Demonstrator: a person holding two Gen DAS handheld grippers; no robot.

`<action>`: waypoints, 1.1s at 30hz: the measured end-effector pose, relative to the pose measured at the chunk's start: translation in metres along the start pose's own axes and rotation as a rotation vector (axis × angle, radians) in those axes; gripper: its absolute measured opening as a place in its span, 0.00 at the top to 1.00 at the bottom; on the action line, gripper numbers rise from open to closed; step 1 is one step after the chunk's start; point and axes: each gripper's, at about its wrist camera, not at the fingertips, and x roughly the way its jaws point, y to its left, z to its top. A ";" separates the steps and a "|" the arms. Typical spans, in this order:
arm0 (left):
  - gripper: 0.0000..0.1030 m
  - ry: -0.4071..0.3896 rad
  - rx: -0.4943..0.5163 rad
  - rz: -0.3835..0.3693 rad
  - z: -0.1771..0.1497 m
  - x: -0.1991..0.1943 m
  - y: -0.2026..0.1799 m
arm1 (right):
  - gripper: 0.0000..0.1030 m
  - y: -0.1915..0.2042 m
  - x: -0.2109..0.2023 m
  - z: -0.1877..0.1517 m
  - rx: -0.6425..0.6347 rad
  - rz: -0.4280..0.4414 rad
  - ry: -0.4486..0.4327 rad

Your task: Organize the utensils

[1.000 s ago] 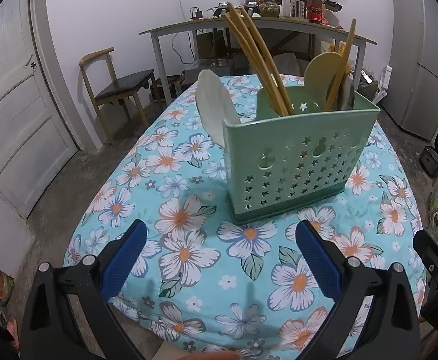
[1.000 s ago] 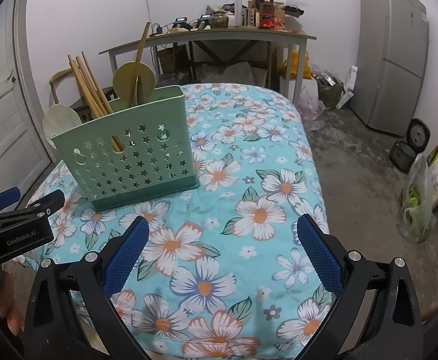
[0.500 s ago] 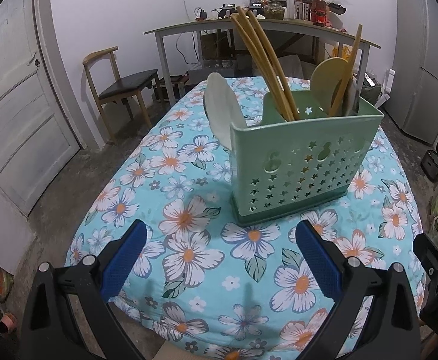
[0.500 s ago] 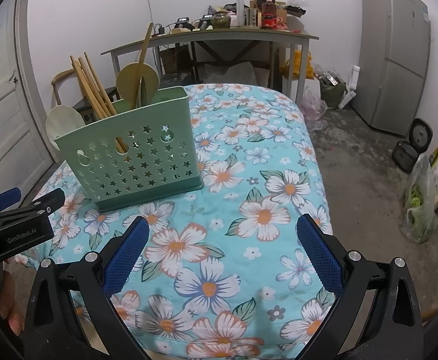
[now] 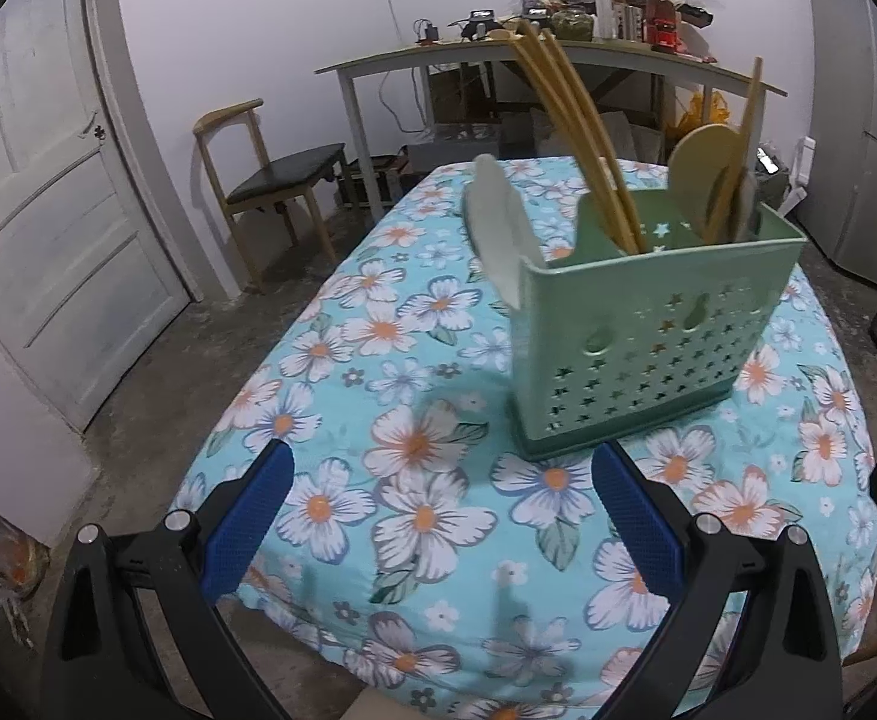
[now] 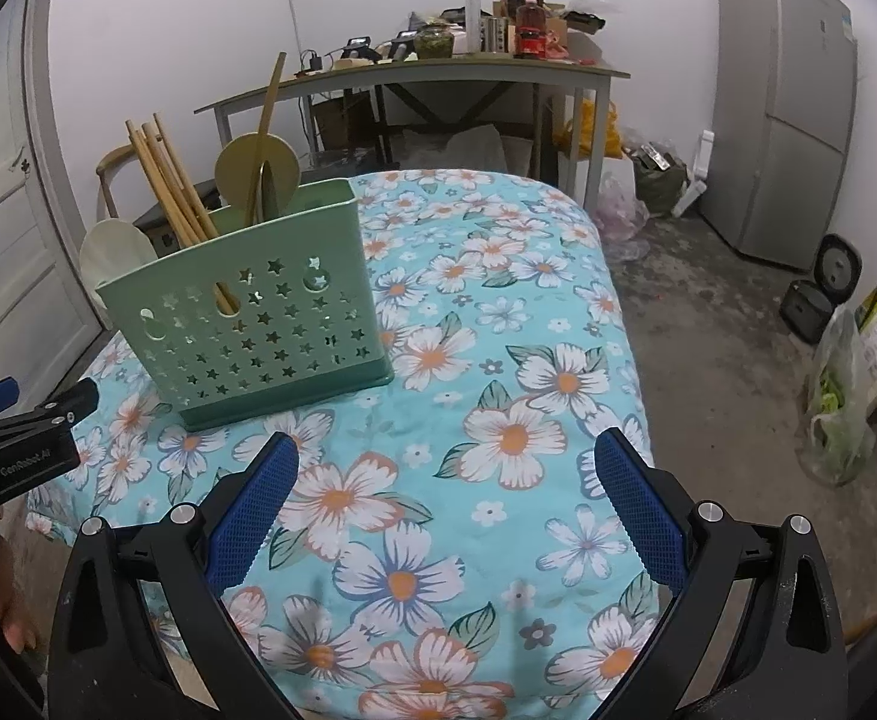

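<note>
A pale green utensil holder (image 5: 648, 342) (image 6: 252, 324) with star holes stands upright on the floral tablecloth (image 5: 414, 420) (image 6: 498, 360). Wooden chopsticks (image 5: 576, 132) (image 6: 171, 192) lean out of it. A tan round-headed spoon (image 5: 708, 168) (image 6: 258, 171) also stands in it, and a whitish spoon (image 5: 495, 228) (image 6: 117, 252) sticks out at its left end. My left gripper (image 5: 438, 498) is open and empty near the table's front edge, short of the holder. My right gripper (image 6: 444, 492) is open and empty over the cloth, with the holder to its upper left.
A wooden chair (image 5: 270, 180) and a white door (image 5: 48, 240) are at the left. A cluttered grey desk (image 5: 558, 54) (image 6: 414, 72) stands behind the table. A grey fridge (image 6: 780, 108) and bags (image 6: 840, 396) are at the right. The left gripper's body (image 6: 18, 450) shows in the right wrist view.
Both grippers have drawn back from the holder and the left view has swung left, so the holder sits farther right and smaller. Both stay open and empty.
</note>
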 end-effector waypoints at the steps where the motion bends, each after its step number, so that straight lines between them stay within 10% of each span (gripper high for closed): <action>1: 0.05 -0.001 0.000 0.007 0.000 0.000 0.001 | 0.08 0.000 0.001 0.000 0.001 0.000 0.001; 33: 0.05 0.019 0.000 0.136 -0.017 0.013 0.031 | 0.08 0.014 0.008 0.002 0.005 0.031 0.013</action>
